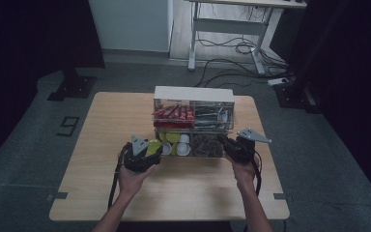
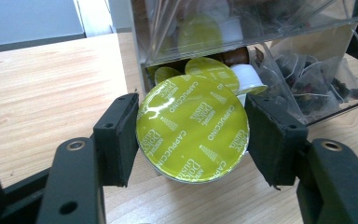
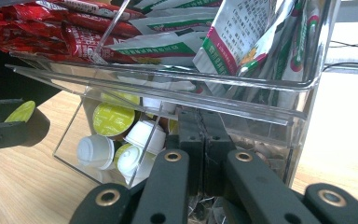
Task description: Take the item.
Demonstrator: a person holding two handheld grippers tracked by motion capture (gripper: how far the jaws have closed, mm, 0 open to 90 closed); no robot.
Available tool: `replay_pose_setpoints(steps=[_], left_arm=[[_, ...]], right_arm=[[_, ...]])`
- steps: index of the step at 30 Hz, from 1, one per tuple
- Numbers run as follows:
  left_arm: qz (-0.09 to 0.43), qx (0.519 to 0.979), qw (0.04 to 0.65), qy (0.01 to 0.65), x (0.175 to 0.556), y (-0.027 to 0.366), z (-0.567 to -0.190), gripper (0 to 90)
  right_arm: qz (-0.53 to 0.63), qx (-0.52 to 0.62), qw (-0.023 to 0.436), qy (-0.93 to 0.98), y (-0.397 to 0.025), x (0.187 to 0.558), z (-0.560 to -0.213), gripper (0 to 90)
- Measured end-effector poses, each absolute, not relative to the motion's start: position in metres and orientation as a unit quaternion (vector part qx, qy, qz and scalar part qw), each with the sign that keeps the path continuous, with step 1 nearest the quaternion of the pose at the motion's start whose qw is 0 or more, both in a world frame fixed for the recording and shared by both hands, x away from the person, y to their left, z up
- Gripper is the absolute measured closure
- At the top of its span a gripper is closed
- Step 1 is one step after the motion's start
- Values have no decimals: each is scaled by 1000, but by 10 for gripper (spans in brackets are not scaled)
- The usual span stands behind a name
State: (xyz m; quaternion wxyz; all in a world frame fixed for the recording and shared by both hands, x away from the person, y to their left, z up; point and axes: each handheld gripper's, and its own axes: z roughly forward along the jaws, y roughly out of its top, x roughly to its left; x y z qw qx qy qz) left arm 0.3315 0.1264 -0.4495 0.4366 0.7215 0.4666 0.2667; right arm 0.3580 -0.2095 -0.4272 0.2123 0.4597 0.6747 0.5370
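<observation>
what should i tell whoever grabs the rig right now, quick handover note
Left gripper: shut on a yellow-green cappuccino capsule, held just in front of the clear organizer's lower left bin.
Right gripper: jaws pressed together, at the front of the lower right bin; whether they pinch its wall I cannot tell.
Things: more capsules lie in the lower left bin, red sachets upper left, green-and-white packets upper right.
Done: one capsule gripped.
Left: judging by this, either take it clear or set it in; steady the organizer.
</observation>
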Motion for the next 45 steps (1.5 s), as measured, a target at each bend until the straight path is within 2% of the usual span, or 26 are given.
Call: replay_pose_setpoints(steps=[34,45], left_arm=[[276,716,406,497,334,164,-461,381],[267,723,373,516,341,173,-487,381]], right_arm=[[532,461,215,677,-208,357,-426,884],[535,462,214,674,-209,357,-427,883]])
